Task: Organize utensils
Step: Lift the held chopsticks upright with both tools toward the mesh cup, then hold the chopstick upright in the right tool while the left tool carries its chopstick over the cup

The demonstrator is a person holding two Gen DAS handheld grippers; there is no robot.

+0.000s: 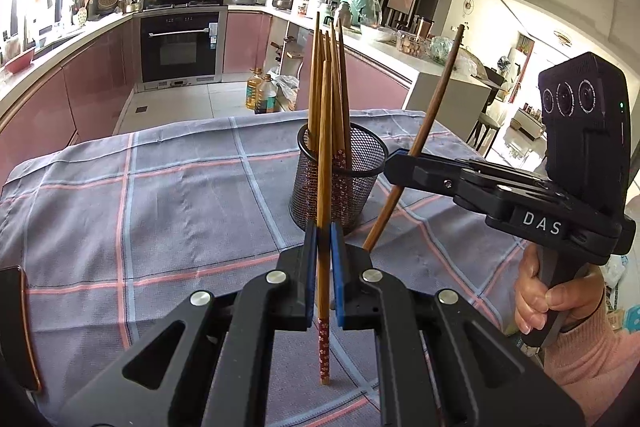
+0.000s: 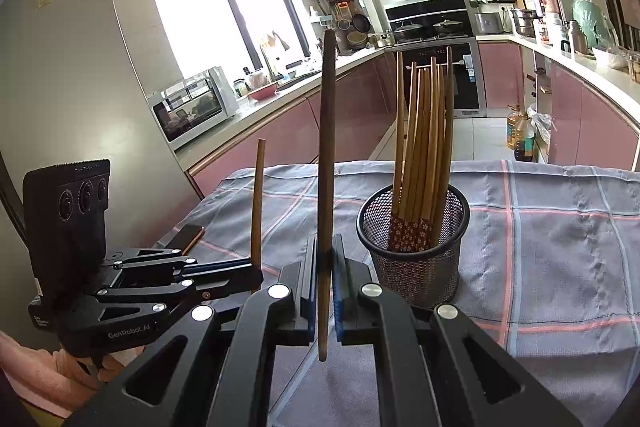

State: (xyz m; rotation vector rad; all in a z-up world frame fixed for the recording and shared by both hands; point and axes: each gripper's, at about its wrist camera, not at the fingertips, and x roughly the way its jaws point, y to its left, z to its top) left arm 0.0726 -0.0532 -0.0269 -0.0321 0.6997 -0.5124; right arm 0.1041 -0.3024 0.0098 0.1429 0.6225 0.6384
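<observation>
A black mesh cup [image 1: 340, 175] stands on the checked cloth and holds several wooden chopsticks [image 1: 332, 83]; it also shows in the right wrist view [image 2: 414, 251]. My left gripper [image 1: 324, 239] is shut on a light wooden chopstick [image 1: 324, 155] with a red flowered end, held upright just in front of the cup. My right gripper [image 2: 325, 263] is shut on a dark brown chopstick [image 2: 327, 147], held upright left of the cup. The right gripper [image 1: 396, 159] shows at the right in the left wrist view, beside the cup, with the dark chopstick [image 1: 432, 115] tilted.
The table with the grey checked cloth [image 1: 160, 211] fills the foreground. A phone [image 2: 188, 237] lies near its left edge. The left gripper [image 2: 252, 273] shows at the lower left of the right wrist view. Kitchen counters, an oven and oil bottles [image 1: 262, 95] stand beyond.
</observation>
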